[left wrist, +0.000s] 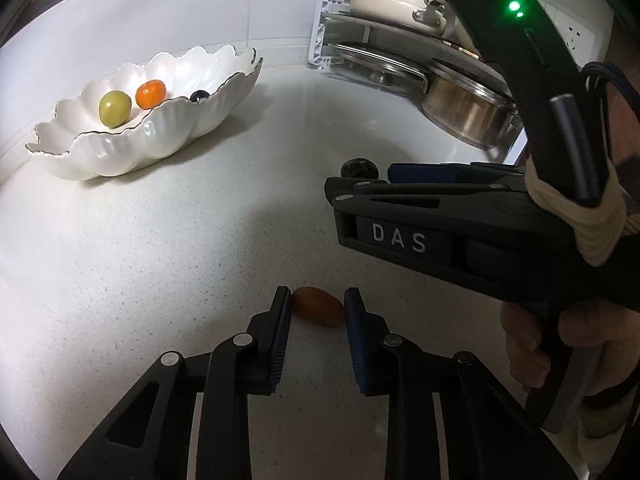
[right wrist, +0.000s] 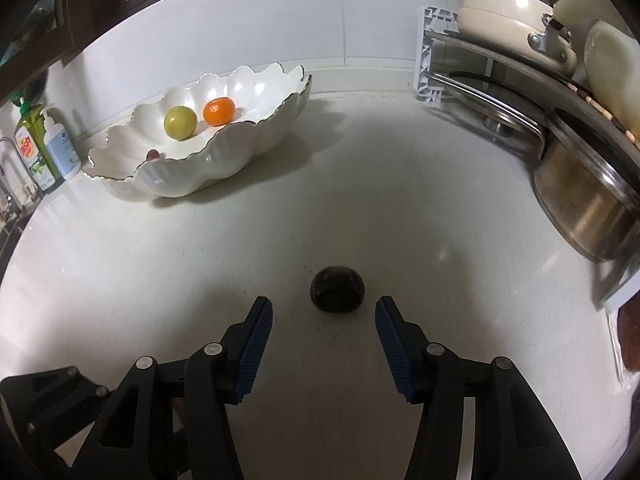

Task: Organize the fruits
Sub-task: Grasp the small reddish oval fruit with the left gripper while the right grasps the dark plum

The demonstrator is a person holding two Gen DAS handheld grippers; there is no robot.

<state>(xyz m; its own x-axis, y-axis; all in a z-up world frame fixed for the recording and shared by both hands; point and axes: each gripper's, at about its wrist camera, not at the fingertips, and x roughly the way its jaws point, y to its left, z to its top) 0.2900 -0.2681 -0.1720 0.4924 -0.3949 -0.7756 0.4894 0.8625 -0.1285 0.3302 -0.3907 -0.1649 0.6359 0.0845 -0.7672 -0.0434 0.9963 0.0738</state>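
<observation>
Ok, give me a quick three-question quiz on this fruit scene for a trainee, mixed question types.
1. True or false: the white bowl is empty.
2. Which fruit lies just ahead of the right gripper, between its open fingers? A) orange mandarin B) dark round fruit C) green fruit
3. Fill in: the brown fruit between the left gripper fingers rests on the ____.

Key: 1. False, it holds fruit. 2. B. 3. countertop.
</observation>
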